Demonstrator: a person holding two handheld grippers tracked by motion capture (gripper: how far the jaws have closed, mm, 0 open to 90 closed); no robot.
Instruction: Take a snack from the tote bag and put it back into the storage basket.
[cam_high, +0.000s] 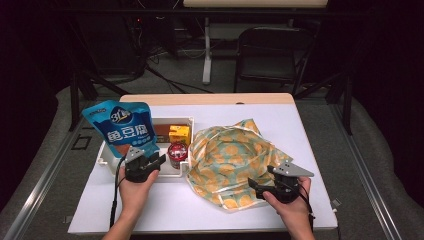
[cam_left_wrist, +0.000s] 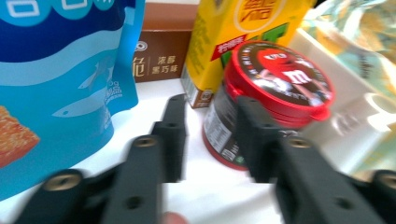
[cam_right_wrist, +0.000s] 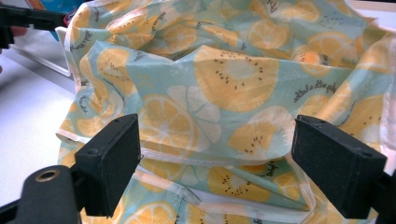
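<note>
The white tray (cam_high: 107, 159) holds an upright blue pouch (cam_high: 122, 127), brown box (cam_high: 161, 133), yellow carton (cam_high: 179, 134) and red-lidded jar (cam_high: 177, 152). The left gripper (cam_high: 150, 161) is spread, empty, beside the upright jar. The right gripper (cam_high: 256, 186) gapes at the patterned bag (cam_high: 230, 155) on the table (cam_high: 310, 145).

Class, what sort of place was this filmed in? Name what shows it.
Probably a lab or studio set up for recording: a white table under bright light, dark surroundings, cables on the floor and a folding chair behind.

Blue pouch (cam_high: 123, 129), red-lidded jar (cam_high: 177, 152), yellow-citrus-print teal cloth (cam_high: 231, 162).
</note>
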